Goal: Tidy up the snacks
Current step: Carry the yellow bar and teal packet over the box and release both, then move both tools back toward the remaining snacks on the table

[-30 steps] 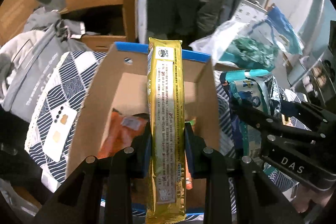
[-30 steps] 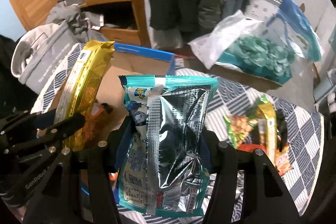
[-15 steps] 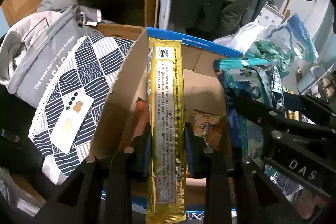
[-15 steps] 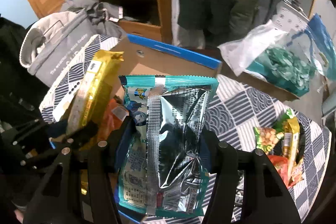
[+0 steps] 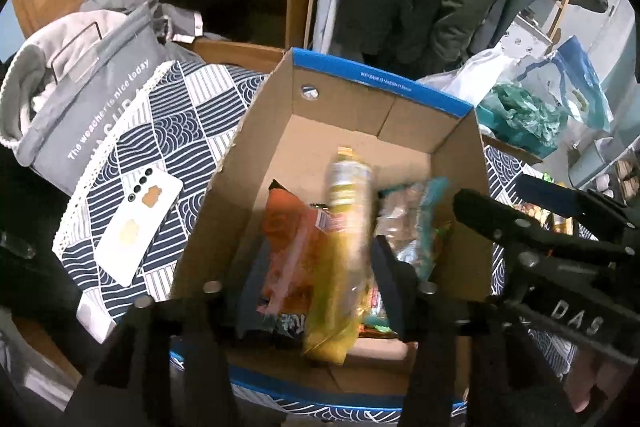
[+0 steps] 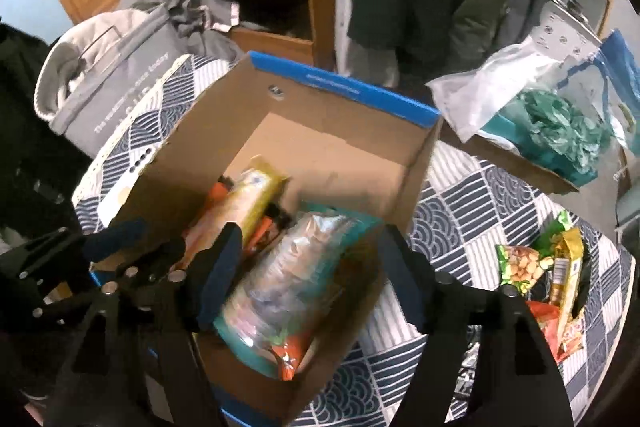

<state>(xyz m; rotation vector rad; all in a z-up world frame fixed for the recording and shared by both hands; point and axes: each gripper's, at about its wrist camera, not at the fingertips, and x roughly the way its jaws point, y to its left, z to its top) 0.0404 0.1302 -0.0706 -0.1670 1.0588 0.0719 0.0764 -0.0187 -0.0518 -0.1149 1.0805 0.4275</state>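
Both jaws opening: left hand-held gripper (image 5: 314,291) lets the blurred yellow packet (image 5: 344,251) go into the cardboard box (image 5: 360,95); right hand-held gripper (image 6: 308,279) frees the teal packet (image 6: 296,279).

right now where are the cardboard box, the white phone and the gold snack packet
cardboard box (image 5: 380,89), left wrist view, blue strip along its far rim
white phone (image 5: 138,227), left wrist view, middle of its back
gold snack packet (image 5: 346,227), left wrist view, blurred middle of the wrapper, over the box
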